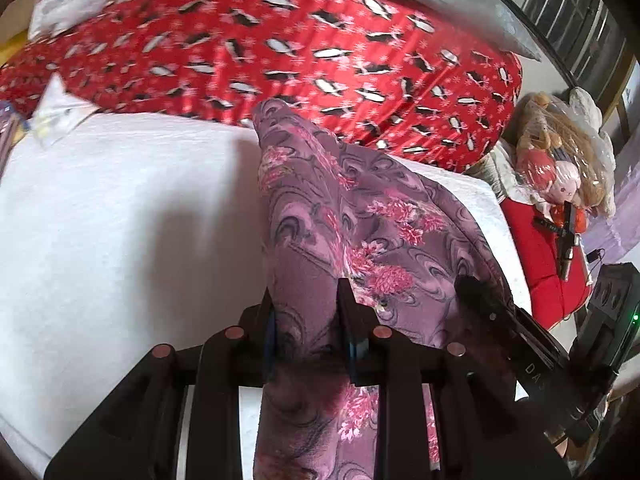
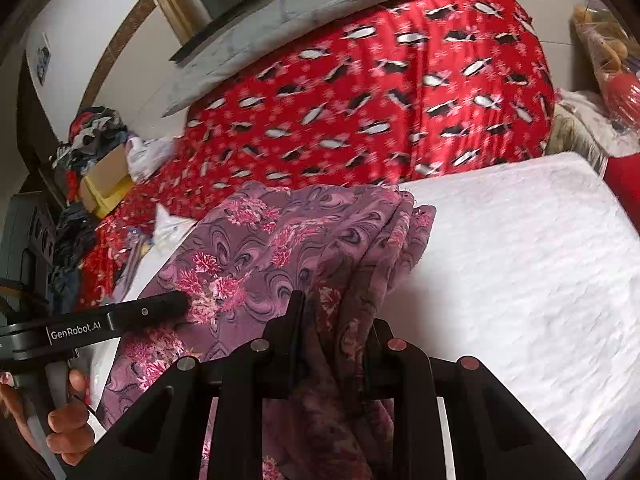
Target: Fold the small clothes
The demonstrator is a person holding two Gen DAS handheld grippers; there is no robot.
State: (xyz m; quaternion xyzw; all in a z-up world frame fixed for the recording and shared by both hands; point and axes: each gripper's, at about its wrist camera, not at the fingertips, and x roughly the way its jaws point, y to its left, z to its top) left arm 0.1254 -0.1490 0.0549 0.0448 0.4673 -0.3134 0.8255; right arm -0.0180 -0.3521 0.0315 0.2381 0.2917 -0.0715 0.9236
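Note:
A purple cloth with pink flowers (image 1: 352,200) hangs lifted above the white padded surface (image 1: 120,220), its far part draping down onto it. My left gripper (image 1: 306,292) is shut on one bunched edge of the cloth. The right gripper (image 1: 468,284) bites the same cloth a little to the right. In the right wrist view the cloth (image 2: 280,240) runs in folds between the fingers of my right gripper (image 2: 338,312), which is shut on it. The left gripper (image 2: 180,300) comes in from the left, held by a hand (image 2: 68,400).
A red penguin-print blanket (image 1: 280,40) is heaped behind the white surface (image 2: 520,260), with a grey pillow (image 2: 280,20) on top. A small white garment (image 1: 60,112) lies at the left. Bagged stuffed toys (image 1: 560,160) sit right; a box of clothes (image 2: 100,160) stands far left.

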